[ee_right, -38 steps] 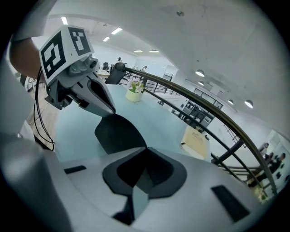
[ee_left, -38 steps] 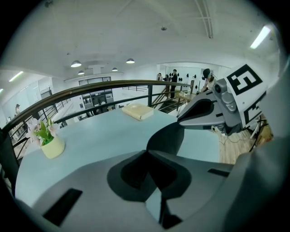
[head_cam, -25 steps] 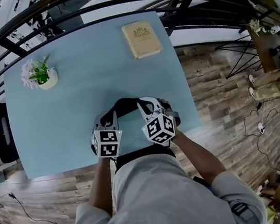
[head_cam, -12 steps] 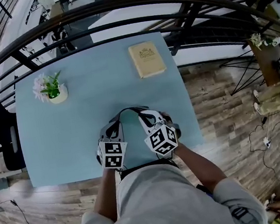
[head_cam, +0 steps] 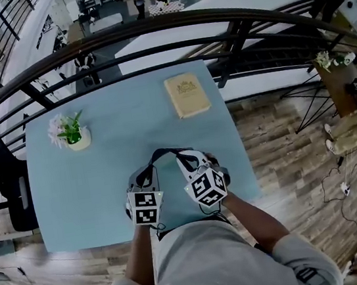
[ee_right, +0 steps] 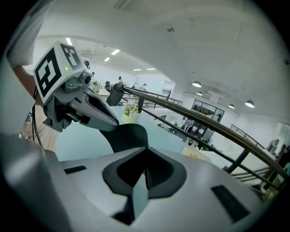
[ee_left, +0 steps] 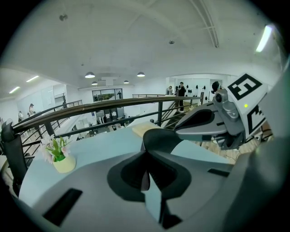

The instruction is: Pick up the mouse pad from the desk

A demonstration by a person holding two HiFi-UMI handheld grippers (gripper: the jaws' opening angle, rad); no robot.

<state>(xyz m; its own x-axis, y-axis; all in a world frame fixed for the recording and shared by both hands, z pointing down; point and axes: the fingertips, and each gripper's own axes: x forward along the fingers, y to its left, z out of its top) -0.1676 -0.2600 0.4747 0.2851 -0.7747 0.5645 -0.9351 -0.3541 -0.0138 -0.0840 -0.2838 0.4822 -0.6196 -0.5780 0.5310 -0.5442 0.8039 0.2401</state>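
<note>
mouse pad [head_cam: 165,152]: black, bowed into an arch between my two tools, held over the near part of the blue counter [head_cam: 86,192] | left hand-held gripper [head_cam: 150,170]: clenched on its left end | right hand-held gripper [head_cam: 182,159]: clenched on its right end | farther back: potted flowers [head_cam: 72,133] left, tan book [head_cam: 187,94] right

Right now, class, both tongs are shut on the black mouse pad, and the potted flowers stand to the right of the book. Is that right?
No: the head view shows the potted flowers left of the book. The left tongs and right tongs are shut on the black mouse pad.
</note>
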